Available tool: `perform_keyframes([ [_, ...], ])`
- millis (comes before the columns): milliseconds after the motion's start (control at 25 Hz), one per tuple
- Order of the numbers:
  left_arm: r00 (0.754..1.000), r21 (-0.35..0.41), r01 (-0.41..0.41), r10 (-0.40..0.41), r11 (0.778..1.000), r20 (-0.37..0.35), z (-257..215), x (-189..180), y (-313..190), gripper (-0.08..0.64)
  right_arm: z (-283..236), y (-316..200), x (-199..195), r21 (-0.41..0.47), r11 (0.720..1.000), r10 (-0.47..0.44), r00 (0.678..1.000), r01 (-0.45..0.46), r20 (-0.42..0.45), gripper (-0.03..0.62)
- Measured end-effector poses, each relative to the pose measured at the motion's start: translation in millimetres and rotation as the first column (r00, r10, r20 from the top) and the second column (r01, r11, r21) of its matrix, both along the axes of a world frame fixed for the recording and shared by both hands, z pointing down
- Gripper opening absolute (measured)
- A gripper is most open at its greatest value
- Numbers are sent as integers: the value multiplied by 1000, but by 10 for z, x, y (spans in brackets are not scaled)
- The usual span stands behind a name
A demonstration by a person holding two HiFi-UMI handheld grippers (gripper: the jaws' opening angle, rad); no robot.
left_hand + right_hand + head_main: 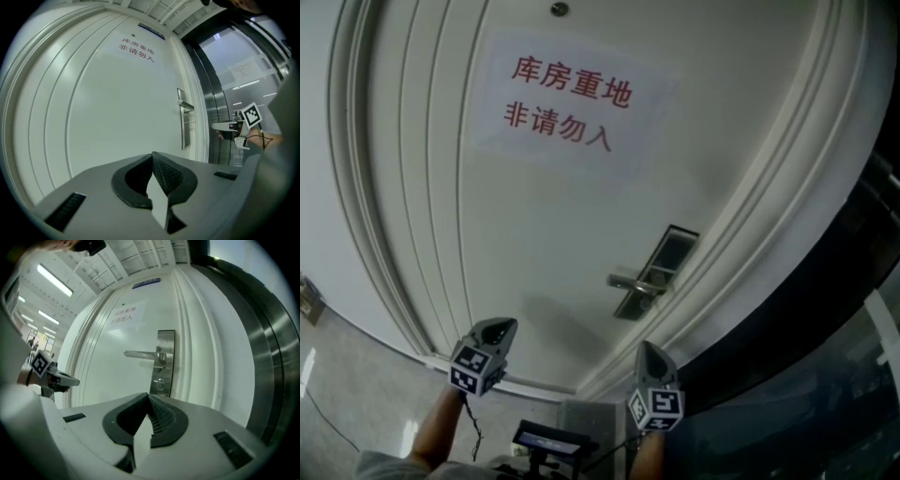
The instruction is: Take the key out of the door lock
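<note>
A white panelled door (pixel 534 234) fills the head view, seen from below and bowed by the wide lens. High on it is a small round peephole (pixel 560 9), and under that a paper sign (pixel 572 98) printed with two lines of red Chinese characters. Toward the door's right edge is a tall metal lock plate (pixel 661 267) with a silver lever handle (pixel 628 281) pointing left. The key (pixel 160 383) is in the lock cylinder just under the lever, on the lower half of the plate; it is too small to show any detail. Both grippers are held low and well short of the door, touching nothing. The left gripper (pixel 492 330) is at lower left, over a forearm, with its marker cube (pixel 473 367) facing the camera. Its own view shows the two dark ribbed fingers (pixel 166 173) pressed together at the tips with nothing between them. The right gripper (pixel 647 354) is at lower centre, below the lock plate and pointing up toward it. Its fingers (pixel 161 418) are also closed against each other and hold nothing, and the lever and key are straight ahead of them in its view. To the right of the white door frame is a dark, glossy metal surround (pixel 825 309). Pale tiled floor (pixel 356 375) shows at lower left.
</note>
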State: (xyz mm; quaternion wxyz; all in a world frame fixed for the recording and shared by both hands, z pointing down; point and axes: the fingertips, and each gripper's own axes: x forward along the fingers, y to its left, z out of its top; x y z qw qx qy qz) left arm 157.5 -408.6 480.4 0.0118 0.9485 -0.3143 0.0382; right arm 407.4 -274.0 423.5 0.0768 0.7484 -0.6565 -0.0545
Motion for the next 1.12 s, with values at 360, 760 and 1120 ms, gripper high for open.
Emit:
perform_keyframes([
  [360, 1000, -14, 29, -28, 999, 6, 43, -29, -148, 8, -244, -280, 86, 0, 1000, 29, 983, -29, -181, 48],
  [760, 999, -34, 47, -47, 998, 8, 126, -82, -228, 8, -270, -603, 230, -41, 997, 46, 928, -66, -370, 155],
  [1120, 997, -54, 79, -79, 995, 2, 169, -199, -297, 8, -247, -798, 211, -103, 986, 41, 795, -129, -606, 156],
])
